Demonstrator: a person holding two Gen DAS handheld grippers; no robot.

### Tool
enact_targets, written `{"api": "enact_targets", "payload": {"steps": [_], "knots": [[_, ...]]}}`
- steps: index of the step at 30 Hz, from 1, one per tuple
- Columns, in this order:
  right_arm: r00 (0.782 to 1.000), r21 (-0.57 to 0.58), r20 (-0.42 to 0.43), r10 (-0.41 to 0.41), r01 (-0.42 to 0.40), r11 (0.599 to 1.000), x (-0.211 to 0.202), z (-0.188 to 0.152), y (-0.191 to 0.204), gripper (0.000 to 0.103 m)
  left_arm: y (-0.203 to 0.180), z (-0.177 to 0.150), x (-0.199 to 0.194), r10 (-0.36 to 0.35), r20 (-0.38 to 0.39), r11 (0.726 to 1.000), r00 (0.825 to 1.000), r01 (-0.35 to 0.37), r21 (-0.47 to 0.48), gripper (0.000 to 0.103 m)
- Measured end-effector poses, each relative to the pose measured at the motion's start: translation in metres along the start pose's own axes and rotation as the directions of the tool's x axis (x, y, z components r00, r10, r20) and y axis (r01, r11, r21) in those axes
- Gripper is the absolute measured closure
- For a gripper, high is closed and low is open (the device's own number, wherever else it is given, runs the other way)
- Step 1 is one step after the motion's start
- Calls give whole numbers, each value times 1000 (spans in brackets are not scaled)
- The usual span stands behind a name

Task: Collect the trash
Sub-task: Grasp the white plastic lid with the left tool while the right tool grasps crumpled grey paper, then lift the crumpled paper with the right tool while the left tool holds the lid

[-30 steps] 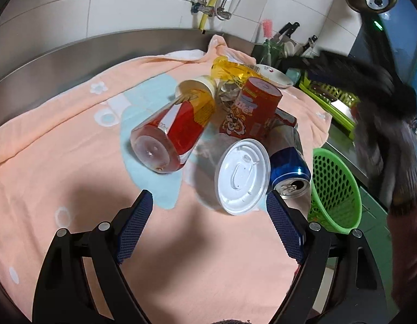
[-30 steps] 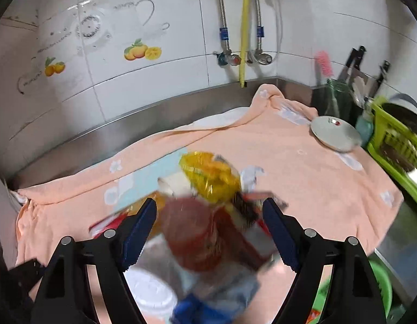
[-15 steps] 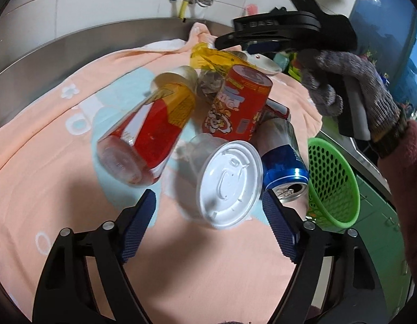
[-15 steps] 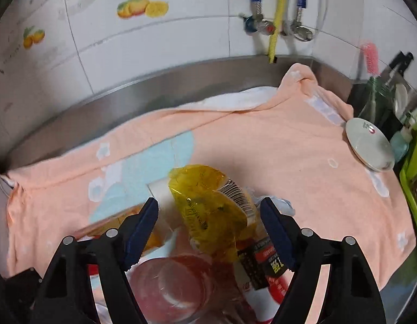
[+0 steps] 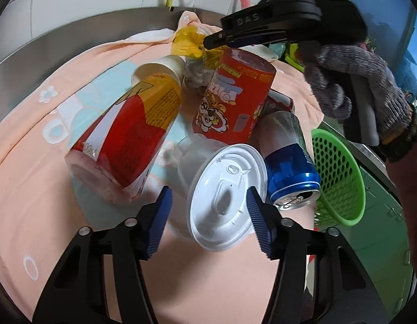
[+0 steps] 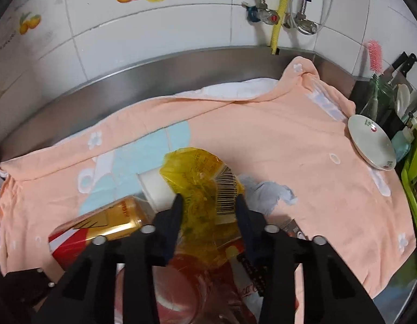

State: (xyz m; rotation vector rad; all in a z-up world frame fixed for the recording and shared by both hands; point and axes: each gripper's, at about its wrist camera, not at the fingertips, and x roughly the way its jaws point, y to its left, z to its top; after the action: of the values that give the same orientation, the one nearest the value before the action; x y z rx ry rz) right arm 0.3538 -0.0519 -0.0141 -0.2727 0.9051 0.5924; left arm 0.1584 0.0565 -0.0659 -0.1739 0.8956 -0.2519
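Observation:
A heap of trash lies on a peach towel. In it is a clear cup with a white lid, lying on its side between the blue pads of my left gripper. The jaws are closing; the right pad touches the lid's rim, the left pad stands just off it. My right gripper is closing on a yellow plastic wrapper at the far end of the heap, with both pads against it. A gloved hand holds that gripper.
A red and yellow paper cup, a red snack tub and a blue can crowd the lidded cup. Crumpled tissue lies by the wrapper. A green basket hangs off the right edge. A plate sits far right.
The left gripper moved in on the lidded cup and its jaws narrowed around it. The right gripper came down over the heap and closed in on the yellow wrapper.

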Motion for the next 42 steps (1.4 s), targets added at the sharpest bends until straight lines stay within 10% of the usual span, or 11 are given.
{"api": "enact_targets", "payload": {"steps": [13,33,42], "knots": [[987,67,140,77,-87,994,-51,-11,4,85,0,-5,-2,12,12,1000,1000,-12,-2,91],[962,88,250,107,-132,987,-108,-33,12,97,4,-19,-53,26,107,999,994,-22,-34,92],[978,198,205,40,-81,977,-90,-22,-34,57,7,-17,-46,7,96,999,995,-3,-42,92]]}}
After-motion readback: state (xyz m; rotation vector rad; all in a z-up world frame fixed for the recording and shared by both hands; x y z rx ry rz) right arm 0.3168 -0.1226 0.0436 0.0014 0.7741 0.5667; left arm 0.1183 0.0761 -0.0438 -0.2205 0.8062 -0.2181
